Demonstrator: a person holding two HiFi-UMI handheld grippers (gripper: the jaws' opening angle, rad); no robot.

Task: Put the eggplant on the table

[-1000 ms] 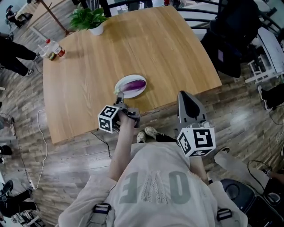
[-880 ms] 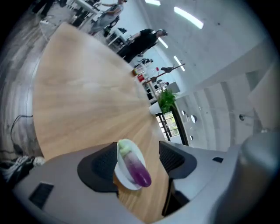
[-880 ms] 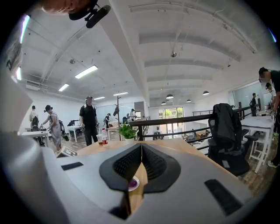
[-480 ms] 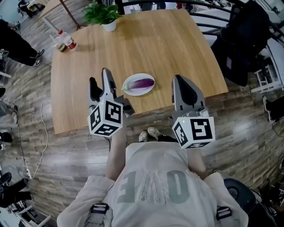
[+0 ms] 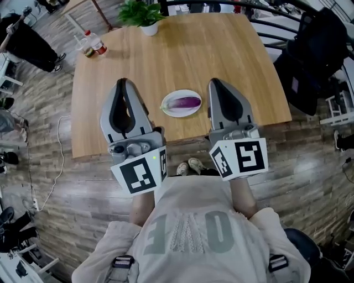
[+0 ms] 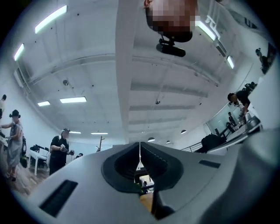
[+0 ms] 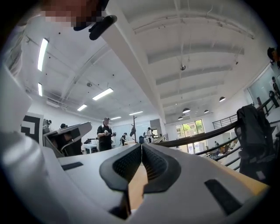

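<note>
A purple eggplant [image 5: 186, 102] lies on a small white plate [image 5: 168, 105] near the front edge of the wooden table [image 5: 221, 50]. Both grippers are held up in front of the person, above the table's front edge, with the plate showing between them. My left gripper [image 5: 123, 83] has just closed and is shut with nothing between its jaws; its tips meet [image 6: 140, 146] in the left gripper view. My right gripper [image 5: 217, 82] is shut and empty too, its pads pressed together [image 7: 141, 146]. Neither touches the eggplant or the plate.
A potted plant [image 5: 145, 16] stands at the table's far edge and bottles [image 5: 94, 45] at its far left corner. A black chair with dark clothing [image 5: 315, 50] is to the right. A person [image 5: 30, 44] stands at far left. A cable [image 5: 55, 166] lies on the floor.
My left gripper has risen from beside the plate, rolled over, and shut its jaws on nothing. My right gripper has risen a little and moved forward. The eggplant stays on its plate.
</note>
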